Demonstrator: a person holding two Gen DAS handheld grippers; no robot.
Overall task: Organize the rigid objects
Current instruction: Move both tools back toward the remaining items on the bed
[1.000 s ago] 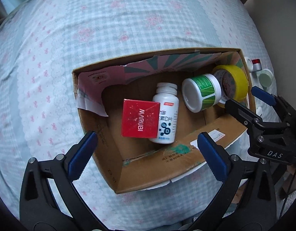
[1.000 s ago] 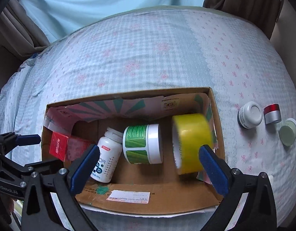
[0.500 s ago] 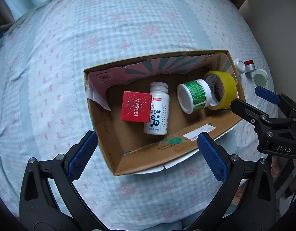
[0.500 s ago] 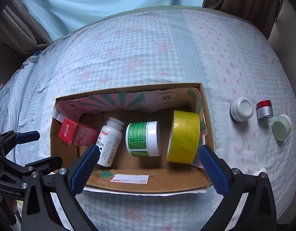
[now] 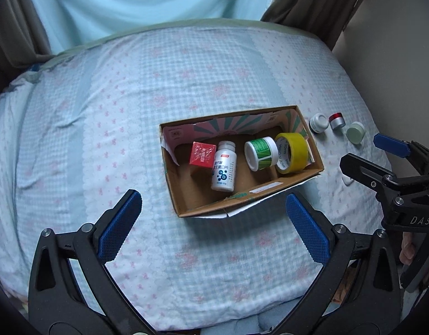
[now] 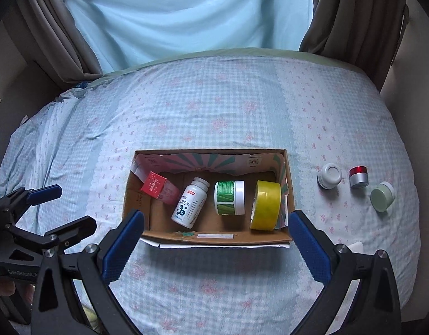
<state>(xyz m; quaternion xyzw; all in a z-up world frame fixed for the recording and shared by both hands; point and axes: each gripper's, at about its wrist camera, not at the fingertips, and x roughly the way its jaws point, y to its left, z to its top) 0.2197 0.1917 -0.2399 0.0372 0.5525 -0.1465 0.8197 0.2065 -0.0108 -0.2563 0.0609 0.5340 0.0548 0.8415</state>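
A cardboard box (image 5: 281, 187) (image 6: 214, 236) sits on the bed. Inside lie a red box (image 5: 202, 154) (image 6: 154, 186), a white pill bottle (image 5: 223, 167) (image 6: 190, 203), a green-labelled white jar (image 5: 260, 153) (image 6: 229, 198) and a yellow tape roll (image 5: 292, 153) (image 6: 266, 205). Three small jars stand to the box's right: white (image 6: 329, 175), red-capped (image 6: 358, 177) and pale green (image 6: 382, 197). My left gripper (image 5: 211, 226) is open and empty, well back from the box. My right gripper (image 6: 214, 240) is open and empty, above the box's near wall.
The bed has a light blue checked sheet (image 6: 214, 106). Curtains (image 6: 186, 14) hang behind the bed. The right gripper also shows in the left wrist view (image 5: 393, 167), and the left gripper in the right wrist view (image 6: 38, 215).
Both grippers have pulled back and up from the box, so it looks smaller and farther. They stay open. The things in the box have not moved.
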